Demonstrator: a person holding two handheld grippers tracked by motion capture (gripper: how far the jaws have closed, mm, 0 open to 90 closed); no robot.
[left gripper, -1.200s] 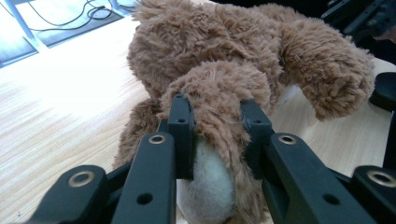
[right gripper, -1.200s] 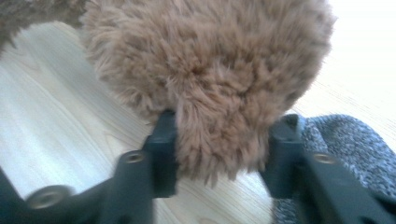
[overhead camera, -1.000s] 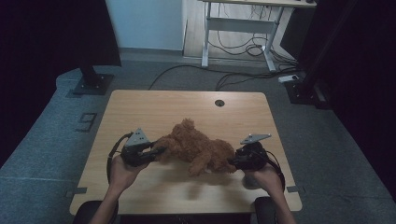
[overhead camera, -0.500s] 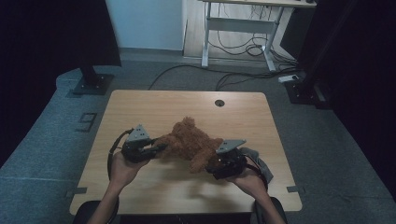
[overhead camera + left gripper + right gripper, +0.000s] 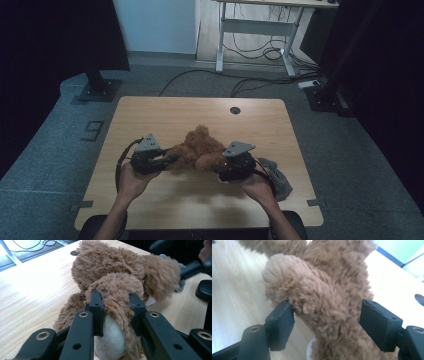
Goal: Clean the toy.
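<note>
My left gripper [image 5: 113, 307] was clamped on one limb of the plush bear [image 5: 200, 149]; the bear's body stretched away from it toward my right gripper [image 5: 327, 322]. That one's jaws had just been closing — one pad touching a limb between them (no grip yet).

black claws [image 5: 115, 312], brass rivets (grey plates)

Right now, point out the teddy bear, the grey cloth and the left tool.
teddy bear [image 5: 200, 147]: high view, brown body.
grey cloth [image 5: 277, 177]: high view, crumpled middle.
left tool [image 5: 116, 306]: left gripper view, between fingertips.
</note>
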